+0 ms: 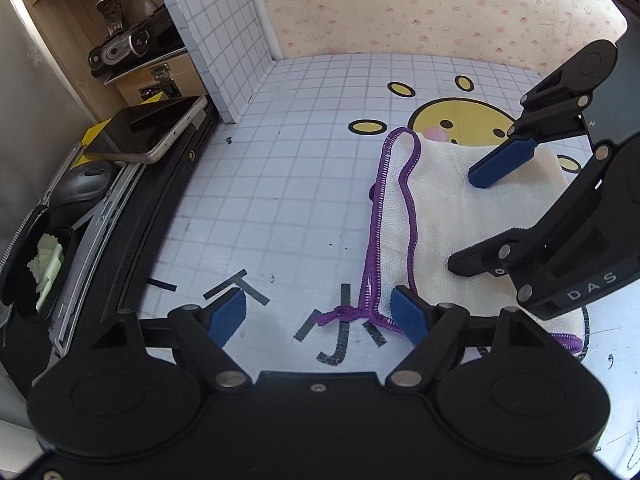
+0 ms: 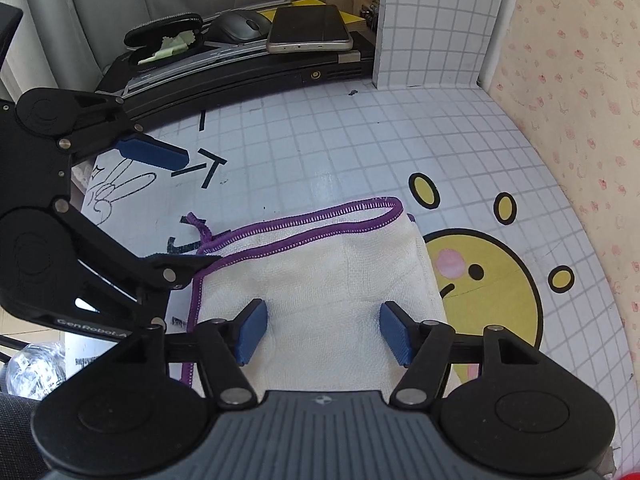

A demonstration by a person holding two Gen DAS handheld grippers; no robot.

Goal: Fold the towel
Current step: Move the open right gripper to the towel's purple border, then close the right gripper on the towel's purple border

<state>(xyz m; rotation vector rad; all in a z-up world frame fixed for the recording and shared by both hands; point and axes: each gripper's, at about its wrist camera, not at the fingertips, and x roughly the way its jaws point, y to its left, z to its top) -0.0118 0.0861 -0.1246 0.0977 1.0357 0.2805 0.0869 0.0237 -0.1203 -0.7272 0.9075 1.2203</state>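
Note:
A cream towel (image 1: 460,216) with a purple stitched edge (image 1: 374,220) lies folded on the gridded table mat. It also shows in the right wrist view (image 2: 320,280). My left gripper (image 1: 318,314) is open at the towel's near left corner, its right finger touching the purple edge. It also shows in the right wrist view (image 2: 172,208). My right gripper (image 2: 322,332) is open above the towel's middle, holding nothing. In the left wrist view the right gripper (image 1: 476,220) reaches in from the right over the towel.
A yellow smiley print (image 2: 492,288) lies under the towel's far side. A laptop (image 2: 248,72) with a phone (image 2: 310,30), a mouse (image 2: 240,26) and an open case (image 2: 164,40) borders the mat. A wooden shelf (image 1: 100,40) and papered walls (image 1: 440,8) enclose the table.

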